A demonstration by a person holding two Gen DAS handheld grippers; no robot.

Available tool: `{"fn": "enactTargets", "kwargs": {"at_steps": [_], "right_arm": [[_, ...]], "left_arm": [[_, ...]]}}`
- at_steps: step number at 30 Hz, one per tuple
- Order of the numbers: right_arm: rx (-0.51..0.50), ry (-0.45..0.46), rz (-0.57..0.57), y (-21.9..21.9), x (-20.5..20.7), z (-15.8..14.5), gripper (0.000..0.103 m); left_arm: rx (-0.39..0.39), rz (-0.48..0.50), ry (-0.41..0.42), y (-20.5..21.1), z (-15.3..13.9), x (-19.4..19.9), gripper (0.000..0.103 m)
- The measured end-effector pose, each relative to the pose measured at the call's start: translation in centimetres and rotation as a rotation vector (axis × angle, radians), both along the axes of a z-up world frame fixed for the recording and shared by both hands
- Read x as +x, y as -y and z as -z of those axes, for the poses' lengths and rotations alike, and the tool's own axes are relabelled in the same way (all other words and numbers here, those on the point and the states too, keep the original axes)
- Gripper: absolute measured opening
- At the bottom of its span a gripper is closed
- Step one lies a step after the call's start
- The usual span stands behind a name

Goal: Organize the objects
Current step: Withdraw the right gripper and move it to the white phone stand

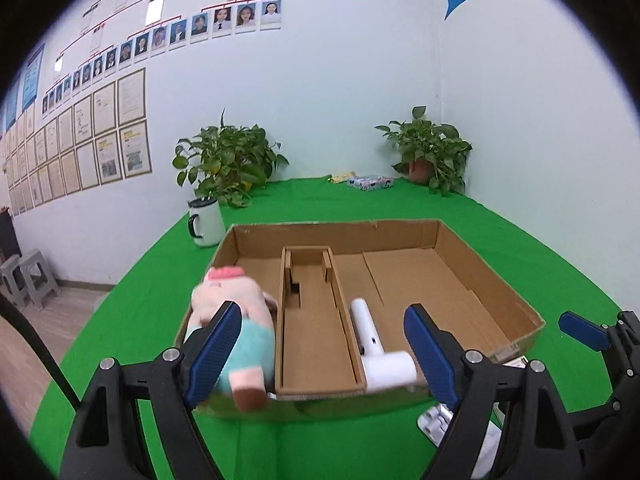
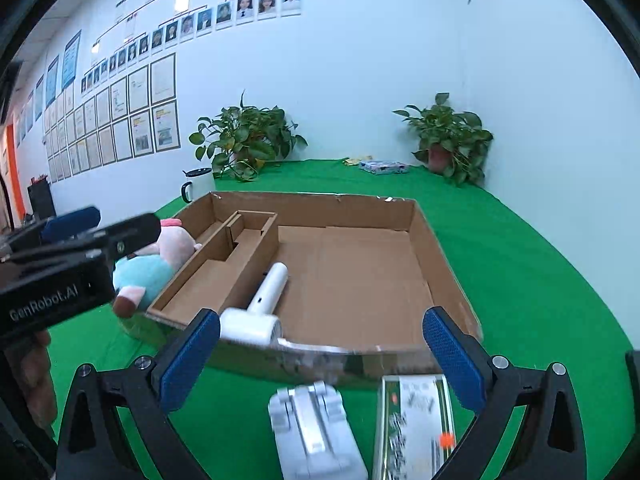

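A: so where's the stuff at?
B: pink plush pig lies in the left compartment of the cardboard box, white handheld fan sits right of the middle divider

A: and the grippers?
B: left gripper and right gripper both spread wide, nothing pinched. A silver stand and a green-edged packet lie on the green cloth just in front of the box

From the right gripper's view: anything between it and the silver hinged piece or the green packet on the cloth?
Nothing visible. The right gripper is open, and the silver hinged piece and green packet lie on the green cloth just below it, outside the cardboard box's near wall.
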State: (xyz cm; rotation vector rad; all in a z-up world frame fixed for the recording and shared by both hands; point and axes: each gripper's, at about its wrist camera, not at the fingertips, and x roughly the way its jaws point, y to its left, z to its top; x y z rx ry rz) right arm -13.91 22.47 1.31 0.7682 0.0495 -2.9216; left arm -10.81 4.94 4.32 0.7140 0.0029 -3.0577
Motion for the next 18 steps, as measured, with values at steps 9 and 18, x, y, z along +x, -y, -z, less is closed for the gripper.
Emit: {"fn": "enactTargets", "kwargs": {"at_steps": [9,18], "right_arm": [[0.004,0.002,-0.028,-0.2,2.8,1.6,0.102],[-0.03,0.022,-0.038,-1.2,3.4,1.5,0.102]], "left_arm": [[-0.003,-0.026,0.06,-0.9,1.5,2.2,0.083],[-0.035,-0.051,0.058,-1.6,1.8,3.4,0.083]]}}
